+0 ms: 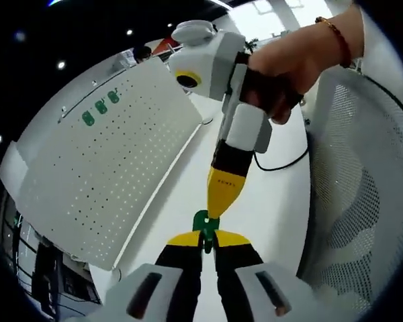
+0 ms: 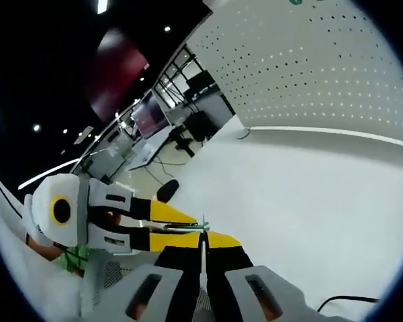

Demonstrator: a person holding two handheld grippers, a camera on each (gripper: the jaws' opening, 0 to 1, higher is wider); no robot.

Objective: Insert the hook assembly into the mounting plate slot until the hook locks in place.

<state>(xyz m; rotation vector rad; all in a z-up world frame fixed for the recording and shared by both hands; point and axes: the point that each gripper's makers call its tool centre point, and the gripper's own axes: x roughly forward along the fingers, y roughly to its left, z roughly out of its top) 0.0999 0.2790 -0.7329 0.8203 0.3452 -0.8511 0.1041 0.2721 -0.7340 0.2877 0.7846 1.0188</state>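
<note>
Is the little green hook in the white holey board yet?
Out. The small green plastic hook is pinched between both tools' yellow tips, apart from the white perforated board.

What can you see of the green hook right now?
The green hook is a small, flat part that looks like plastic. In the left gripper view it sits pinched between the left gripper jaws, and the right gripper tip meets it from above. In the right gripper view it shows edge-on as a thin sliver above the white table.

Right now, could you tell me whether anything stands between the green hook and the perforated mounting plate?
Nothing visible does. Both the left gripper and right gripper pinch the green hook; bare white tabletop lies between it and the perforated plate.
</note>
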